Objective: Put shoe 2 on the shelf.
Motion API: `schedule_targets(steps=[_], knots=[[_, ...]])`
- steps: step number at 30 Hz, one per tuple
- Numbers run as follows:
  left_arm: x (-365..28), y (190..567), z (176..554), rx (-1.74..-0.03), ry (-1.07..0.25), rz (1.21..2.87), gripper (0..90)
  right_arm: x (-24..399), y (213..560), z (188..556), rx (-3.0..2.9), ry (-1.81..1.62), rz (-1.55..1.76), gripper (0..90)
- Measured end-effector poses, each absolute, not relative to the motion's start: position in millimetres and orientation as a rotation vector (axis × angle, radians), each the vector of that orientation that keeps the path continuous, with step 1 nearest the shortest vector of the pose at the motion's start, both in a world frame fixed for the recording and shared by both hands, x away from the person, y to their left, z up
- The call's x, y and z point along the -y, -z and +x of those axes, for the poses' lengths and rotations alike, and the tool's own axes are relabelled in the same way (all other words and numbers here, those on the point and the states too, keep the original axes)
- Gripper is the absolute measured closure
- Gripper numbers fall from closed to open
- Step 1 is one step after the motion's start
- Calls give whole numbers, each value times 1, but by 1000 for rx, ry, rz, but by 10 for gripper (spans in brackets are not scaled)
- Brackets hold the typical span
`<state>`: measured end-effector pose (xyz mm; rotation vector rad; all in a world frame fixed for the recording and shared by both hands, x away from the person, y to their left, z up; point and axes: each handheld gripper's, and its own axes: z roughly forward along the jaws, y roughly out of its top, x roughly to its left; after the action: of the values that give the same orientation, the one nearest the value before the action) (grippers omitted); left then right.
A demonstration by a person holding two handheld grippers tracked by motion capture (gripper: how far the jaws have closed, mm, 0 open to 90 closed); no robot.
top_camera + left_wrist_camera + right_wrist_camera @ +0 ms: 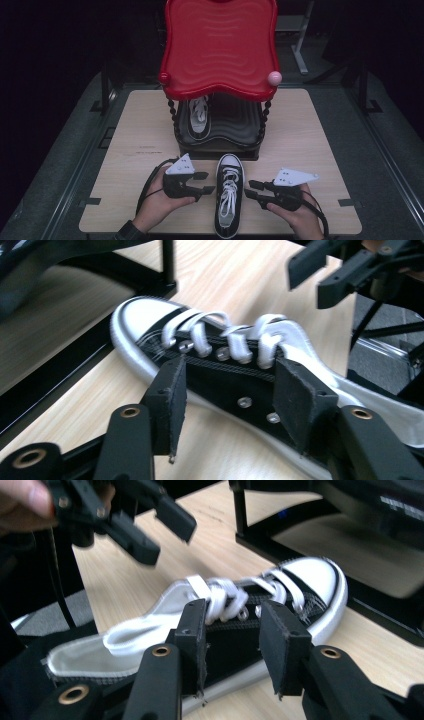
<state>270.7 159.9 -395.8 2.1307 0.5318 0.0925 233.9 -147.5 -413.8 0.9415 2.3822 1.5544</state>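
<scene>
Wooden tabletop [145,135] is carrying a sneaker [229,195], being flanked by left gripper [206,182] and right gripper [254,190], fingers open, gripping nothing; regrasping is judged next for racking.

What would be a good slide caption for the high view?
Two open hand-held grippers flank a black sneaker before a red-topped rack.

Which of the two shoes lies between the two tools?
The shoe on the table, toe toward the rack. The other shoe sits on the rack's lower shelf, under the red top shelf.

shoe [229,195] on table [140,150], before rack [220,145]
</scene>
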Motion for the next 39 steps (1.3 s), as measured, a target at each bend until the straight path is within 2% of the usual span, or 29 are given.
schedule_targets(steps=[12, 14, 21, 24, 26, 29, 39], knots=[[-134, 409, 273, -496, -35, 2122, 459, 125, 416, 242, -2414, -1558, 916, 615], [-132, 410, 274, -487, -59, 2137, 500, 121, 417, 244, -2423, -1545, 909, 617], [-139, 417, 276, -464, -17, 2156, 650, 116, 428, 248, -2486, -1494, 919, 635], [-136, 420, 276, -441, 2, 2180, 710, 115, 431, 249, -2518, -1477, 936, 712], [-133, 421, 276, -426, 12, 2197, 789, 114, 434, 249, -2544, -1462, 959, 774], [-131, 422, 275, -428, 21, 2212, 842, 115, 437, 251, -2569, -1466, 992, 831], [-136, 410, 270, -415, 28, 2190, 862, 117, 426, 245, -2547, -1463, 952, 853]])
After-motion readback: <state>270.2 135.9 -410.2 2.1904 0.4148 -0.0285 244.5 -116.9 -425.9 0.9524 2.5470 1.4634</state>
